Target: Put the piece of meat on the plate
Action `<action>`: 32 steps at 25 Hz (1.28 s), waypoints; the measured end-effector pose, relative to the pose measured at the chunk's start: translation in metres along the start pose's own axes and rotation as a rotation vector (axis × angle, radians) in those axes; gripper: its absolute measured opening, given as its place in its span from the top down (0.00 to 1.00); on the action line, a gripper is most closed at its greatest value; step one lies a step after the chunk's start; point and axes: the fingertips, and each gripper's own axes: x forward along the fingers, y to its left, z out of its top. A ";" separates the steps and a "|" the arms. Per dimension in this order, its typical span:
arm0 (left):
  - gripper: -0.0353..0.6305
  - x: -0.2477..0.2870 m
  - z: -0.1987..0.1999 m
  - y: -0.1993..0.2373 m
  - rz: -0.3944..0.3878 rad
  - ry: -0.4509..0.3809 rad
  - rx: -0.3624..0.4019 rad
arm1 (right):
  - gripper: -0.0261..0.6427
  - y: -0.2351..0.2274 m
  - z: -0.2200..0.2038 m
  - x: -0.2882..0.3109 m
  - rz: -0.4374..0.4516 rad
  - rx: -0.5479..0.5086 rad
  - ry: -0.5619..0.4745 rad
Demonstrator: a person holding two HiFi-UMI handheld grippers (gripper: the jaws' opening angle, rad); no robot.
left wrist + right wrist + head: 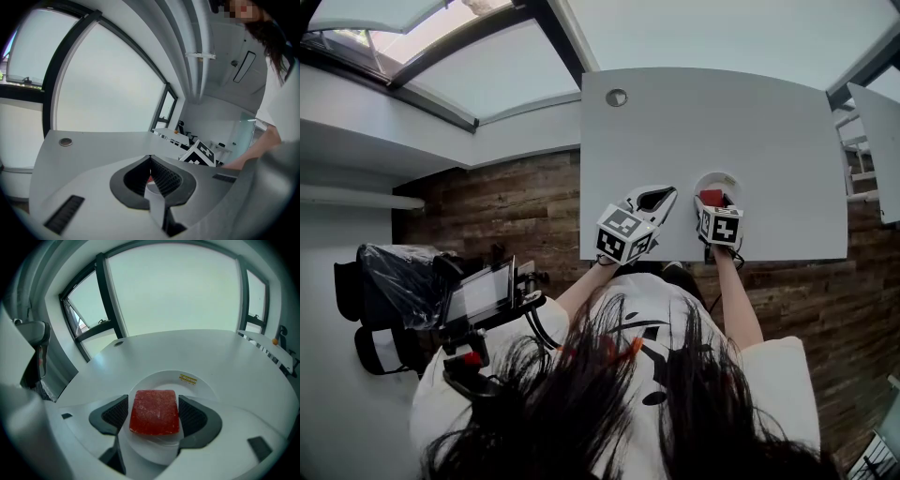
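Note:
A red, block-shaped piece of meat (154,411) sits between the two dark pads of my right gripper (153,405), directly over a round white plate (190,386). The pads stand against the meat's two sides, and the gripper is shut on it. From the head view, the meat (711,196) and plate (718,177) lie near the front edge of the white table (712,112), with the right gripper (713,201) over them. My left gripper (668,194) rests just left of the plate. Its tips (150,159) touch and it holds nothing.
A round metal grommet (617,97) is set in the table's far left corner. The table's front edge runs just behind both grippers. A black bag and camera gear (441,291) stand on the wooden floor to the left. Another white table (874,141) stands at the right.

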 end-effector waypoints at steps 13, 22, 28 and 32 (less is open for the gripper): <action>0.94 0.001 -0.010 0.000 -0.044 0.012 0.002 | 0.48 -0.004 0.025 -0.030 -0.027 0.121 -0.157; 0.94 -0.001 -0.024 0.006 -0.118 0.050 -0.033 | 0.49 0.010 0.036 -0.074 -0.016 0.263 -0.272; 0.94 -0.001 -0.027 -0.024 -0.158 0.054 -0.015 | 0.49 0.012 0.030 -0.108 -0.020 0.270 -0.347; 0.94 0.000 -0.022 -0.042 -0.166 0.040 0.005 | 0.62 0.001 0.028 -0.130 -0.037 0.291 -0.409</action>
